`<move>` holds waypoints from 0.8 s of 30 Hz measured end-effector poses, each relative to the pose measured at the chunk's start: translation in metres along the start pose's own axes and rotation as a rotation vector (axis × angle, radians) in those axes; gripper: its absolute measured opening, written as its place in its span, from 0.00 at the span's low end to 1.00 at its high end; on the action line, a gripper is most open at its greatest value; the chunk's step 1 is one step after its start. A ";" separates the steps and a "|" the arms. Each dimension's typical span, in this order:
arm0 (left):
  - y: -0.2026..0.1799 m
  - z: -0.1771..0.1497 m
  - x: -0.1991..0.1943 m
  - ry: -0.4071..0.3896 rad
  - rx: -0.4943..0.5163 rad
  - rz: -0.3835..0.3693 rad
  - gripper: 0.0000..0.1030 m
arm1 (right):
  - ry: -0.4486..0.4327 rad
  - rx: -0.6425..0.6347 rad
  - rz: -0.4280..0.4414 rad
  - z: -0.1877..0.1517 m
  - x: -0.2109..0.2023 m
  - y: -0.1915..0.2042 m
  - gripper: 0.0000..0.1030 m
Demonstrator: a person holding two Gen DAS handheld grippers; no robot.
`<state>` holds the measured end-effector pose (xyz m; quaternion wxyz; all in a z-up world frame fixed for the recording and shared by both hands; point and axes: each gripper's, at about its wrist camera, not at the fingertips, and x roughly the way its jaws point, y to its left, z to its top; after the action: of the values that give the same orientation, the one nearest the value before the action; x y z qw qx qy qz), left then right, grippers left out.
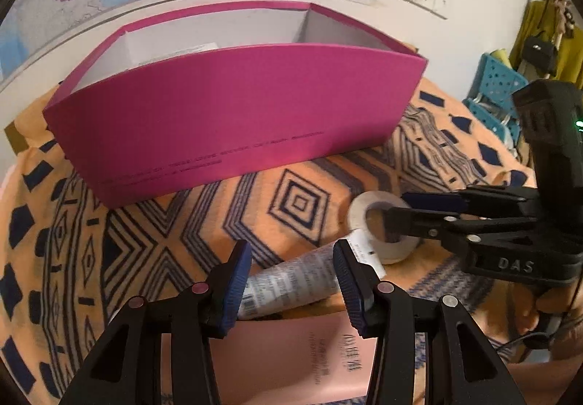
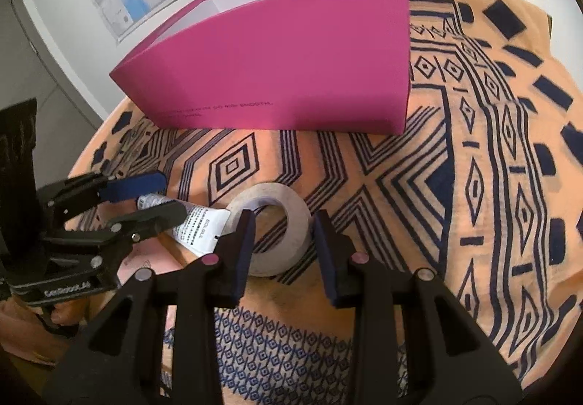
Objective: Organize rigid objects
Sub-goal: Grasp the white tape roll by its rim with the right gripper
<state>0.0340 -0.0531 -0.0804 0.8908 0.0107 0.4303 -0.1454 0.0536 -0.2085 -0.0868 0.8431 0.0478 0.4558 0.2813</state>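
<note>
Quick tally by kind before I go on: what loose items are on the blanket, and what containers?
Tape rolls: 1, the white tape roll
Tubes: 1, the white tube
Flat pink packages: 1, the pink box under the tube
Open containers: 1, the magenta box
Total: 4
Both claws, left and right, are open and hold nothing.

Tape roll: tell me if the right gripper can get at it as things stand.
Probably yes. The right gripper is open with its fingers either side of the tape roll on the blanket. Only the white tube touches the roll's left edge and might get nudged.
</note>
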 end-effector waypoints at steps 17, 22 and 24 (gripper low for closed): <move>-0.012 0.009 -0.005 0.014 0.029 -0.109 0.46 | -0.035 0.008 -0.055 -0.002 -0.013 -0.010 0.16; -0.033 0.010 0.003 0.036 0.069 -0.168 0.46 | -0.039 0.047 -0.072 -0.005 -0.019 -0.024 0.15; -0.039 0.011 0.008 0.050 0.080 -0.182 0.46 | -0.047 0.067 -0.082 -0.006 -0.021 -0.028 0.15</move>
<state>0.0365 -0.0941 -0.0756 0.8618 0.0105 0.4455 -0.2424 0.0523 -0.2443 -0.0840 0.8622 0.0638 0.4468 0.2300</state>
